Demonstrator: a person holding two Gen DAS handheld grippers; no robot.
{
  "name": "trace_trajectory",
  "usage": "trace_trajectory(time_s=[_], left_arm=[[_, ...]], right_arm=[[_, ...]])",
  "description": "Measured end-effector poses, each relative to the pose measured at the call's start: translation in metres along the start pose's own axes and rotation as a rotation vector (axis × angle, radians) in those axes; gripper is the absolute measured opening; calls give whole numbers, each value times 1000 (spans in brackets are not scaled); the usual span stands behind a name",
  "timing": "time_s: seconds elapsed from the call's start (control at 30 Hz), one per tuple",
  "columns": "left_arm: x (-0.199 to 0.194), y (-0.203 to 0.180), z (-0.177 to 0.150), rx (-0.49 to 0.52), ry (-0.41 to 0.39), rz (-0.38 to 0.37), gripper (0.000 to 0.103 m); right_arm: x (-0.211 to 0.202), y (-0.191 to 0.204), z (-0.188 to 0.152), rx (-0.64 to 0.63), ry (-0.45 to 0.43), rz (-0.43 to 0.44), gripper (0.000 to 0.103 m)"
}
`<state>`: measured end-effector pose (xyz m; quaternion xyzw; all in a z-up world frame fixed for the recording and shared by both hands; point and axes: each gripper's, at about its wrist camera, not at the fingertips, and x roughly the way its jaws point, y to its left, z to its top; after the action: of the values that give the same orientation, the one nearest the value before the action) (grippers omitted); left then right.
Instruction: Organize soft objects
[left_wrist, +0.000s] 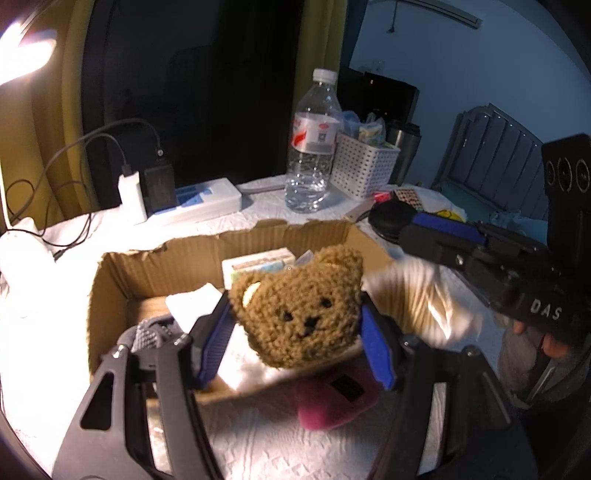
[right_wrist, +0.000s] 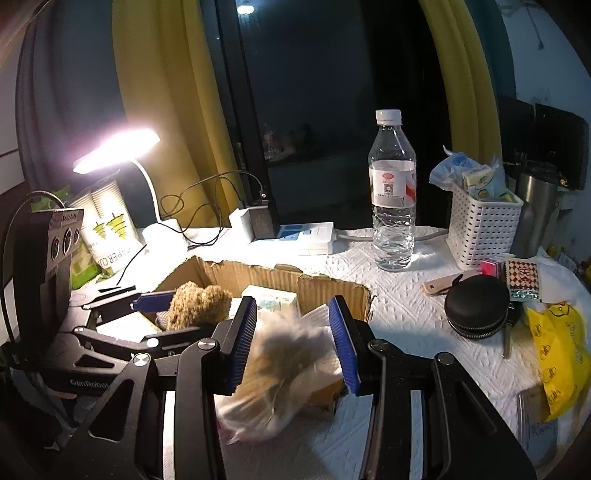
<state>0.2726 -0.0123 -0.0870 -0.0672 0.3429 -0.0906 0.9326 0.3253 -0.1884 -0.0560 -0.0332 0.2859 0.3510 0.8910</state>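
My left gripper (left_wrist: 295, 325) is shut on a brown fuzzy bear-face plush (left_wrist: 299, 310) and holds it above the near edge of an open cardboard box (left_wrist: 155, 266). The plush also shows in the right wrist view (right_wrist: 197, 304). My right gripper (right_wrist: 293, 339) is shut on a blurred clear bag with tan fluffy contents (right_wrist: 288, 369), at the box's near right corner (right_wrist: 332, 286). In the left wrist view that bag (left_wrist: 424, 302) hangs blurred under the right gripper's fingers (left_wrist: 443, 229). A maroon soft item (left_wrist: 332, 402) lies on the cloth in front of the box.
Inside the box lie a tissue pack (left_wrist: 258, 264) and white items. Behind it stand a water bottle (right_wrist: 392, 192), a white basket (right_wrist: 480, 229), a power strip with chargers (right_wrist: 306, 236) and a lit lamp (right_wrist: 114, 147). A black round case (right_wrist: 476, 306) and a yellow bag (right_wrist: 557, 354) lie right.
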Motion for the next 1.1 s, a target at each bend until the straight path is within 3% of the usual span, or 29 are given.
trace_trajectory(time_s=[0.37,0.53,0.63,0.77,0.83,0.97,1.1], left_arm=[[29,3,-1,-20,78,18,69],[21,1,-3,-11,65,24,82],[11,1,-3,-9,47,21,84],[-2,1,-8,-21,28,23,91],[-8,0,-11,-29,22,17,92],[-19,-2,-21,-33,25,11,92],[-31,-3,-31,-35,24,8,92]], right_arm=[[13,-15,-4,24,38,-32,39],[4,-22,-22,55,93,-73,40],[-5,-25,-37,80,118,-97,41],[-18,-20,-54,83,144,-111,60],[-23,-15,-62,72,156,-110,61],[-29,-2,-78,39,203,-105,73],[-32,14,-96,-13,265,-74,77]])
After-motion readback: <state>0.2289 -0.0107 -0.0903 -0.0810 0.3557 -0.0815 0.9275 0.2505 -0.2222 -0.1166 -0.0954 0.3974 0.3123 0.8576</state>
